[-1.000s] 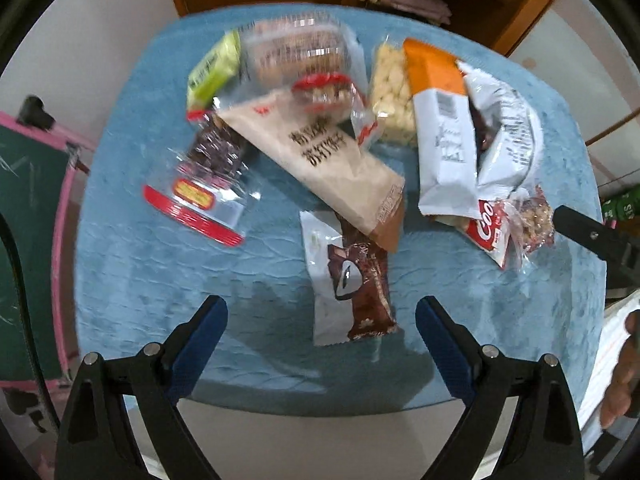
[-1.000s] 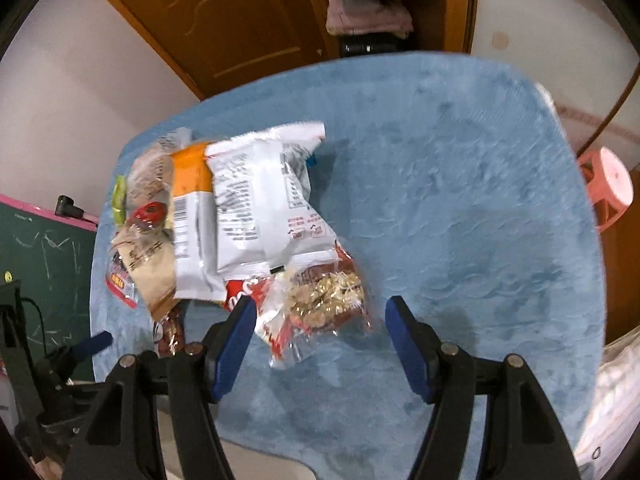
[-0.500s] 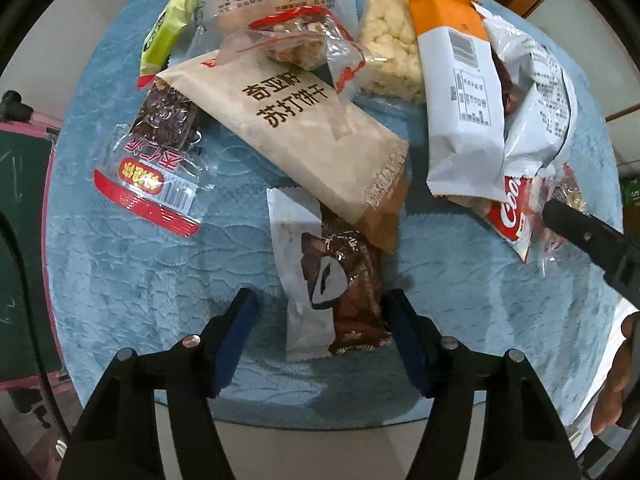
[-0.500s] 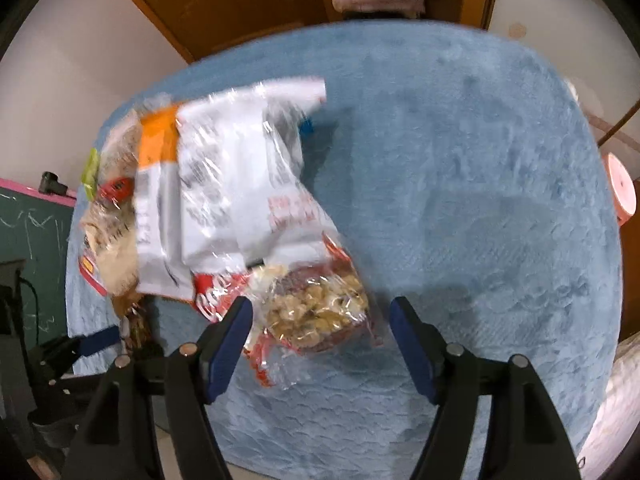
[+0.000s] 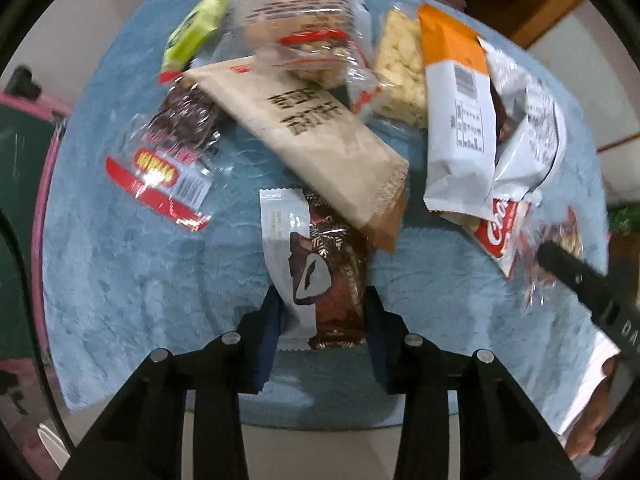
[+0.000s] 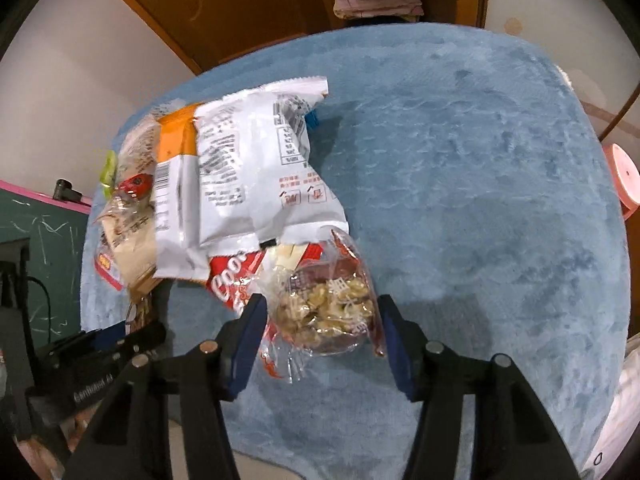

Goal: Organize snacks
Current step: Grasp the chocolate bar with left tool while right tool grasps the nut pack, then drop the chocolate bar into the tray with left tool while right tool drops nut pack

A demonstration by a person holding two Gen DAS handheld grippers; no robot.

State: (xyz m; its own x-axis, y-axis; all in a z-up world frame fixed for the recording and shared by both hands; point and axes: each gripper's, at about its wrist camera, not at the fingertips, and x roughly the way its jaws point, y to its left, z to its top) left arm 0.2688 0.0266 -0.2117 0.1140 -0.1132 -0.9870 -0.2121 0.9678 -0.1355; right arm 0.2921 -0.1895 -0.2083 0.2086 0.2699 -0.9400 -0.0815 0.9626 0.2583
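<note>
A pile of snack packets lies on a blue cloth-covered table [image 5: 120, 280]. My left gripper [image 5: 322, 320] is shut on the near end of a brown-and-white chocolate bar packet [image 5: 316, 276]. A beige cracker packet [image 5: 312, 140] overlaps its far end. My right gripper [image 6: 320, 320] is closed in on a clear bag of nuts [image 6: 328, 308], its fingers at both sides of the bag. That bag sits against a red packet [image 6: 232, 280] and a white bag [image 6: 256, 172]. The right gripper also shows in the left wrist view [image 5: 580, 280].
More packets lie at the far left of the table: a green one [image 5: 196, 36], a clear red-edged one [image 5: 168, 168], a rice-puff bag [image 5: 400, 76], an orange-and-white bag [image 5: 456, 120]. The table's right half [image 6: 480, 200] is bare cloth. A wooden cabinet [image 6: 240, 0] stands behind. A pink stool [image 6: 624, 176] is at the right.
Both grippers moved forward and closed. The left one has taken hold of the chocolate bar packet; the right one's fingers have come in against the nut bag.
</note>
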